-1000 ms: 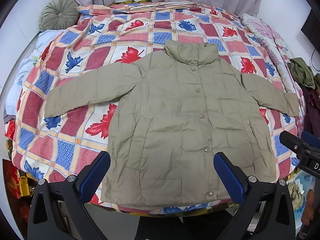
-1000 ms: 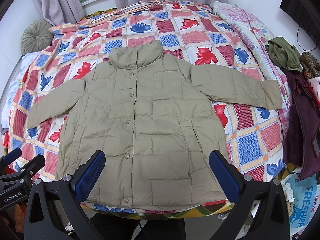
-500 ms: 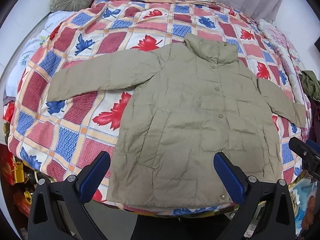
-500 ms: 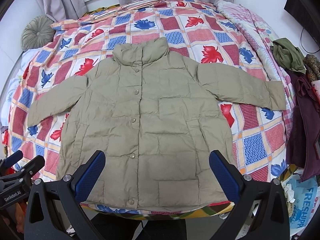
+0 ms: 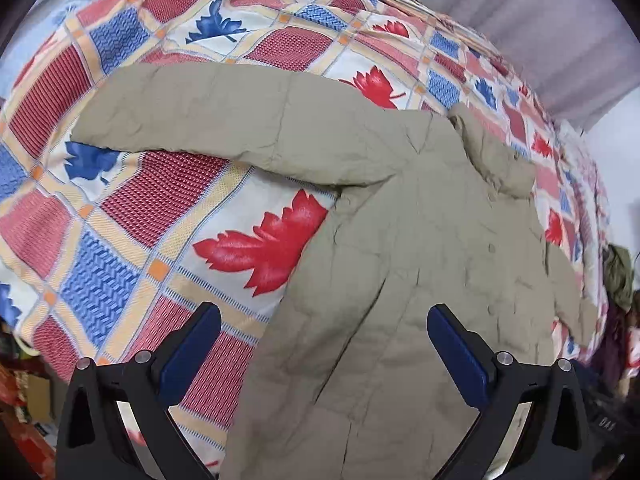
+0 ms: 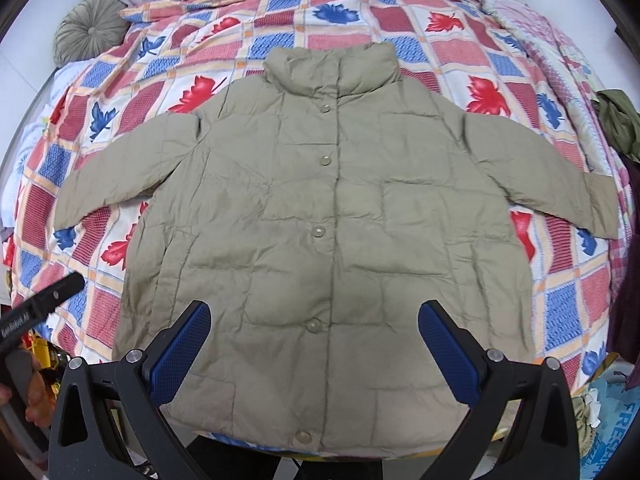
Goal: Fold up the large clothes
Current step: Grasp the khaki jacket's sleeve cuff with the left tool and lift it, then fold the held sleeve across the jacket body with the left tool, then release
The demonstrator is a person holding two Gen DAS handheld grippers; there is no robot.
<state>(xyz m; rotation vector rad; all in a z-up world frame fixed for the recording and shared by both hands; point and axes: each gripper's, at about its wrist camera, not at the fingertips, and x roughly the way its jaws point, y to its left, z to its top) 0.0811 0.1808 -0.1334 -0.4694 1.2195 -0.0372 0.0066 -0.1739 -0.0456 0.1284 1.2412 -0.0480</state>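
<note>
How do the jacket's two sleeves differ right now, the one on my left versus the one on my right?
The left sleeve angles down toward its cuff from the shoulder; the right sleeve does too, but its cuff shows a distinct band, while the left sleeve's end looks plain. The left gripper is close to the left sleeve; the right sleeve lies far from both grippers. Both sleeves lie flat and spread on the quilt, unfolded.

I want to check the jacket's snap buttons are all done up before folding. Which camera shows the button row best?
The right wrist view: the jacket lies flat and whole, its button row running from collar to hem, all apparently fastened. The left wrist view sees the jacket obliquely and blurred, showing mostly one sleeve and only a few faint buttons.
</note>
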